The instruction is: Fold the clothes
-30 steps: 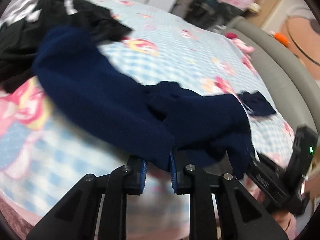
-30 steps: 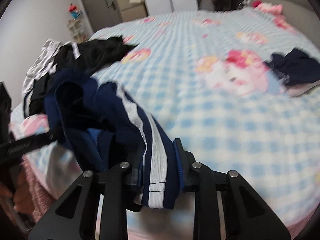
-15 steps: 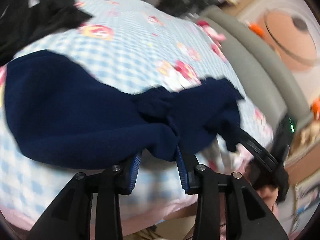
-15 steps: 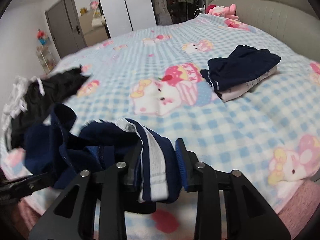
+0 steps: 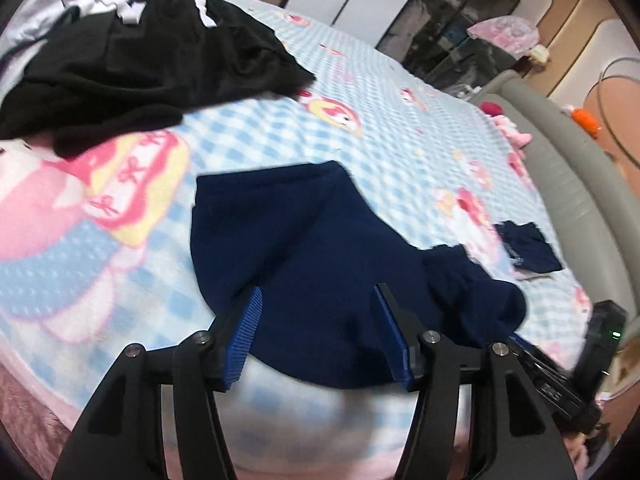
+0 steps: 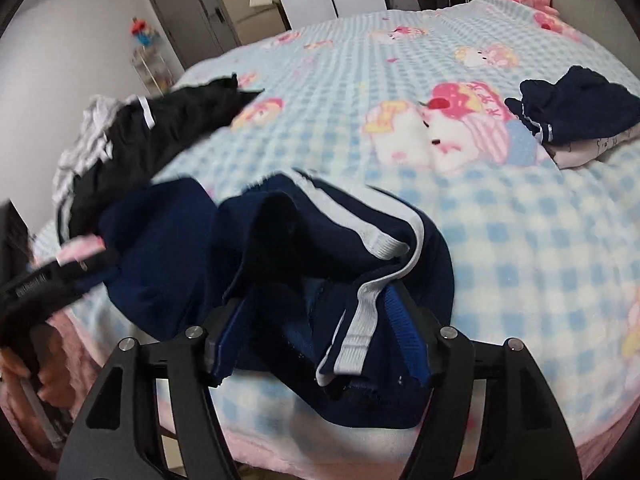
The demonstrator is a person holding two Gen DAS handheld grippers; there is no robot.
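The navy garment (image 5: 304, 248) lay crumpled at the near edge of the bed (image 5: 400, 128), long axis running across between both tongs. Left tongs (image 5: 318, 334) and right tongs (image 6: 320, 334) were opening, cloth between them, pads clear.

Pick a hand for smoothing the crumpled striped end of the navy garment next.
Right. Its tongs, opening, straddle the bunched white-striped end of the navy knit garment. The left tongs, also opening, sit over the flat plain end.
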